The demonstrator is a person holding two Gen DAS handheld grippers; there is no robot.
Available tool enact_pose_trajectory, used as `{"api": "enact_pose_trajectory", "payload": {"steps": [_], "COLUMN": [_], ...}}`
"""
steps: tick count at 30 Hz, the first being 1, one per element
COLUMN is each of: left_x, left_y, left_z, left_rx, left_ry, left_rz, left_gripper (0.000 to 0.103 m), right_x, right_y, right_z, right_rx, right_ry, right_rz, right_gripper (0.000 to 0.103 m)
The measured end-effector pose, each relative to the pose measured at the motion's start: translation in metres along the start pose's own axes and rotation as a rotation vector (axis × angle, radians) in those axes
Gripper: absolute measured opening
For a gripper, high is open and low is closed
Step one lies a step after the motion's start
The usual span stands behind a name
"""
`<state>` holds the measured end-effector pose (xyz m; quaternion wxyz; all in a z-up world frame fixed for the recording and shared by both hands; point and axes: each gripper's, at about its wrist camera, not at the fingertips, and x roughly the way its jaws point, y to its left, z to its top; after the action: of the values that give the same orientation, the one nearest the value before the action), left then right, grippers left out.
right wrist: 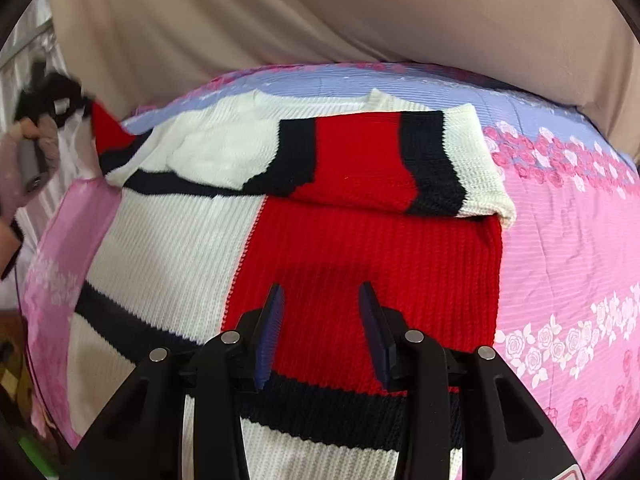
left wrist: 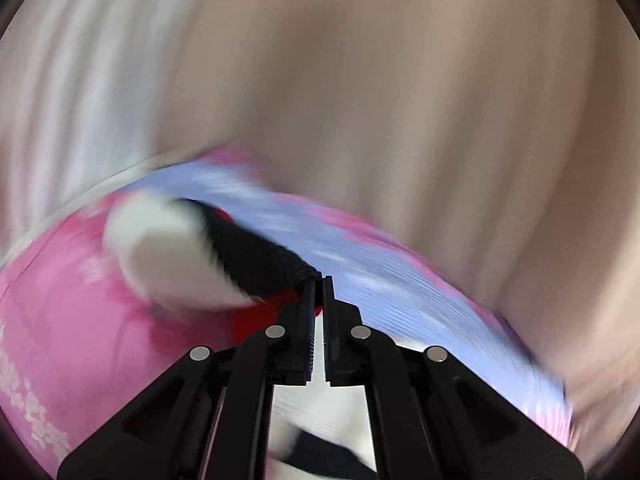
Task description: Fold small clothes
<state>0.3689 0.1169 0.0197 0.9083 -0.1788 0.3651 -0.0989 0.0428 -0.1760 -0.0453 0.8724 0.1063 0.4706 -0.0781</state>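
A knitted sweater (right wrist: 360, 248) in white, red and navy lies flat on a pink and lilac flowered bedspread (right wrist: 568, 264). Its right sleeve (right wrist: 384, 160) is folded across the chest. My right gripper (right wrist: 322, 292) is open and empty, hovering just above the red panel. My left gripper (left wrist: 318, 280) is shut on the navy cuff of the left sleeve (left wrist: 248, 256) and holds it lifted; that view is motion-blurred. In the right wrist view the lifted sleeve (right wrist: 108, 132) rises at the far left to the left gripper (right wrist: 48, 92).
A beige curtain (right wrist: 320, 12) hangs behind the bed. The person's hand (right wrist: 24, 160) shows at the left edge of the right wrist view. The bedspread's left edge (right wrist: 44, 264) drops to the floor.
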Motion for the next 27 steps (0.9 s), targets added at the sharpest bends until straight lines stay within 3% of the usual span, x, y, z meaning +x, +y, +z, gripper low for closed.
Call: {"api": "enact_pose_trajectory", "payload": {"steps": [3,5,8,11,13,17,23,27], "left_x": [0.006,0.024,0.041,0.033,0.02,-0.006,0.02,0.039], "left_y": [-0.103,-0.149,-0.167,-0.149,-0.13,-0.081,-0.009,0.016], "left_z": [-0.065,-0.129,-0.202,-0.226,-0.229,-0.208,-0.162,-0.147], "left_rx": [0.218,0.321,0.354,0.288,0.271,0.162,-0.059,-0.102], "left_ry": [0.133,0.261,0.393,0.432,0.414,0.341,0.312,0.283], "left_rz": [-0.143,-0.176,-0.148,-0.141,-0.109,-0.02,0.097,0.163], "left_gripper": [0.004,0.007,0.007,0.016,0.025,0.028,0.03,0.029], "right_x": [0.001,0.0,-0.008,-0.014,-0.013,-0.001,0.049,0.1], "right_y": [-0.015,-0.027,-0.05,-0.064,-0.063,-0.034,0.067,0.108], "right_z": [0.001,0.0,-0.001,0.004,0.014,0.05,0.103,0.128], "right_rx": [0.052,0.082,0.126,0.115,0.081,-0.039,-0.371,-0.479], "right_ry": [-0.001,0.0,-0.012,-0.037,-0.054,-0.094,-0.148,-0.106], "right_rz": [-0.002,-0.023,-0.05,-0.082,-0.08,-0.026,0.033,-0.007], "right_gripper": [0.039,0.043,0.046,0.048,0.049,0.056,0.063,0.063]}}
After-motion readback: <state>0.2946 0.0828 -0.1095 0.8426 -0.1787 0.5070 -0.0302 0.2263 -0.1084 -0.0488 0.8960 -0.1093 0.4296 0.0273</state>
